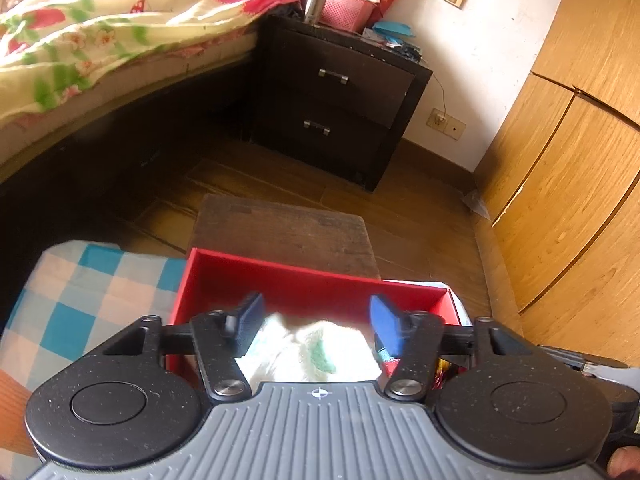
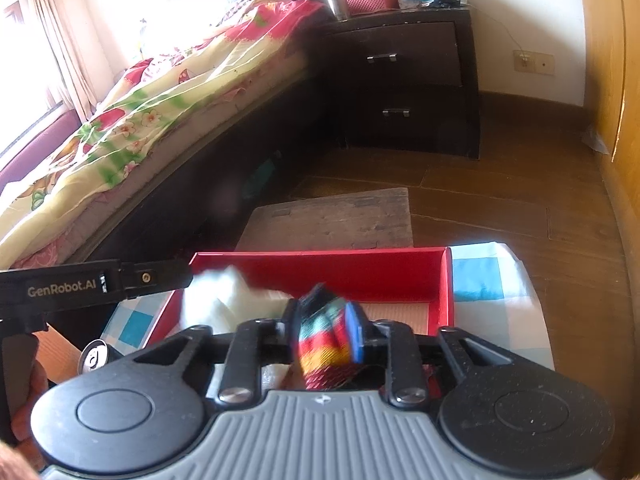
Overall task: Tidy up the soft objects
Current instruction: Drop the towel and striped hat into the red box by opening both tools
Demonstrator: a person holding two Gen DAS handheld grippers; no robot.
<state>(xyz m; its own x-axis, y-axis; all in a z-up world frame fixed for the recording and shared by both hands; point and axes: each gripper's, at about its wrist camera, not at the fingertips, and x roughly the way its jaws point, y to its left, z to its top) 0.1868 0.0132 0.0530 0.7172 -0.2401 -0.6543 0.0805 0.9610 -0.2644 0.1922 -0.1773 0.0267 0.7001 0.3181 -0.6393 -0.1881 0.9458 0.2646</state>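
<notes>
An open red box [image 1: 312, 270] stands on a blue-and-white checked cloth [image 1: 80, 296]. Inside it lies a white soft cloth with a green patch [image 1: 312, 354]. My left gripper [image 1: 318, 322] hangs just over that cloth, open, its blue pads standing apart on either side of it. In the right wrist view the red box [image 2: 320, 257] holds the same white cloth [image 2: 218, 300] at its left end, with the left gripper's side [image 2: 100, 282] next to it. My right gripper [image 2: 322, 326] is shut on a colourful striped sock [image 2: 324, 344] above the box's near part.
A worn wooden board [image 1: 288, 232] lies on the floor beyond the box. A bed with a floral quilt [image 1: 100, 28] runs along the left, a dark two-drawer nightstand [image 1: 340, 100] stands at the back, and a wooden wardrobe [image 1: 568, 160] closes the right side.
</notes>
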